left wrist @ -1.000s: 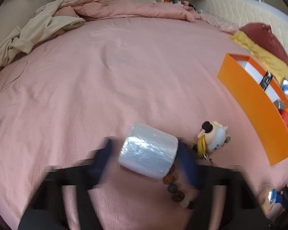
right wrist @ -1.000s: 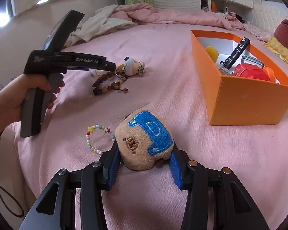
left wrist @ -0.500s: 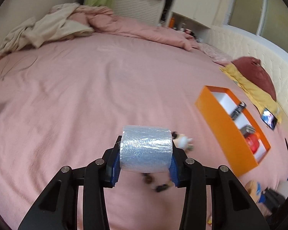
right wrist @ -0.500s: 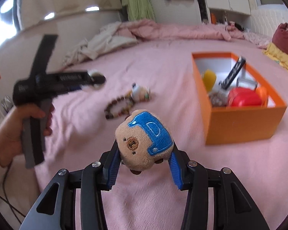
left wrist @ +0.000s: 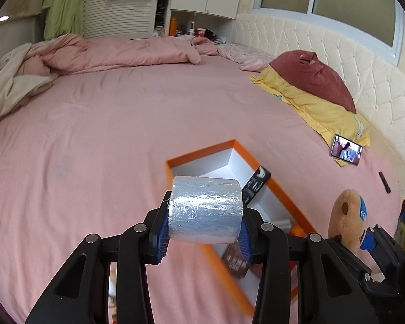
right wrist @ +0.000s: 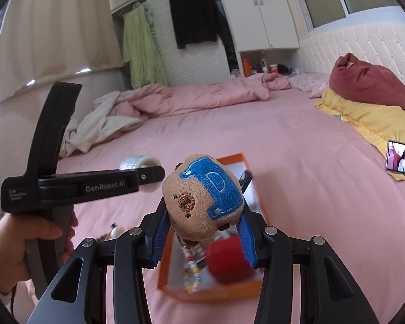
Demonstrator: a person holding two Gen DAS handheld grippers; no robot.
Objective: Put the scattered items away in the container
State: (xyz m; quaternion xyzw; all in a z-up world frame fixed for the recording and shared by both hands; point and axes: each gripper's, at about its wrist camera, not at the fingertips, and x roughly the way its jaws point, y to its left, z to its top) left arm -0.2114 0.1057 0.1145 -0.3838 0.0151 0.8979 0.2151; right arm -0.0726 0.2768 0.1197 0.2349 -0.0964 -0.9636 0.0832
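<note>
Pink bedsheet (left wrist: 100, 140) fills the left wrist view, and above it the left gripper (left wrist: 203, 229) has its blue pads pressed against both ends of a plastic-wrapped roll (left wrist: 205, 210), held clear of the bed. Right behind the roll sits the orange box (left wrist: 286, 202), its white inside showing, with a black item (left wrist: 256, 185) leaning on its far wall. Off to the right, the brown plush (left wrist: 345, 218) pokes in, carried by the other tool. Beyond the box a lit phone (left wrist: 345, 154) leans on a yellow pillow (left wrist: 316, 108), with a dark red cushion (left wrist: 316, 78) on top and a rumpled pink duvet (left wrist: 127, 54) at the far end. A second ago this roll was down on the sheet beside the beads and a small figurine; now it is up in the air and the box has swung to the middle.

Over to the right wrist view: the right gripper (right wrist: 202, 232) is clamped on the plush (right wrist: 202, 197) with its blue patch, and the toy blocks much of the box (right wrist: 213, 291) below. A red object (right wrist: 226, 259) and a string of coloured beads (right wrist: 191, 275) lie blurred inside. On the left, a hand (right wrist: 21, 245) grips the left tool (right wrist: 81, 186), roll (right wrist: 140, 162) at its tip. The plush has risen off the sheet since the earlier frame, and the box now lies underneath.
</note>
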